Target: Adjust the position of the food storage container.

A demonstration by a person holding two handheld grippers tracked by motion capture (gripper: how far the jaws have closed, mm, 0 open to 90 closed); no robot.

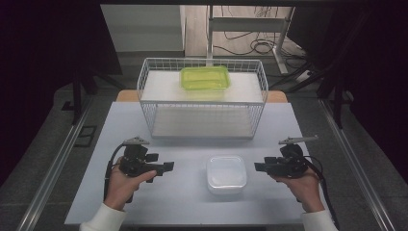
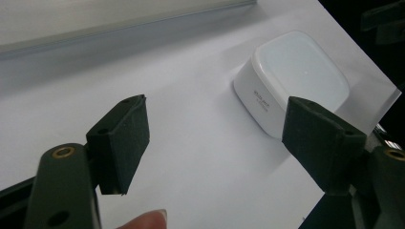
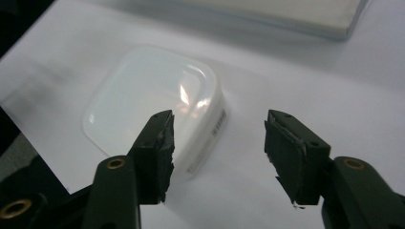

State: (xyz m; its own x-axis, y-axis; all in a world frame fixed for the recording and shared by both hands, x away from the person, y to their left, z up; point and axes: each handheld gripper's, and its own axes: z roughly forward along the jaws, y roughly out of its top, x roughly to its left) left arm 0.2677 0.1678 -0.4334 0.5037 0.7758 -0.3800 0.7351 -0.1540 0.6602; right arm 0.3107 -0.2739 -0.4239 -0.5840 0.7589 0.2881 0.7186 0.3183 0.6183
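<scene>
A white lidded container (image 1: 226, 174) rests on the white table (image 1: 130, 120), near its front edge, between my two grippers. My left gripper (image 1: 168, 167) hovers to the left of it, pointing right, jaws open and empty. In the left gripper view (image 2: 217, 129) the white container (image 2: 293, 78) lies ahead and to the right. My right gripper (image 1: 257, 167) sits just right of the container, pointing left, also open. In the right gripper view (image 3: 217, 143) the container (image 3: 153, 102) lies ahead, partly behind the left jaw, with nothing between the pads.
A white wire rack (image 1: 202, 98) with two shelves stands at the back of the table. A lime-green lidded container (image 1: 204, 77) lies on its top shelf. Dark curtains flank both sides, and cables lie on the floor beyond.
</scene>
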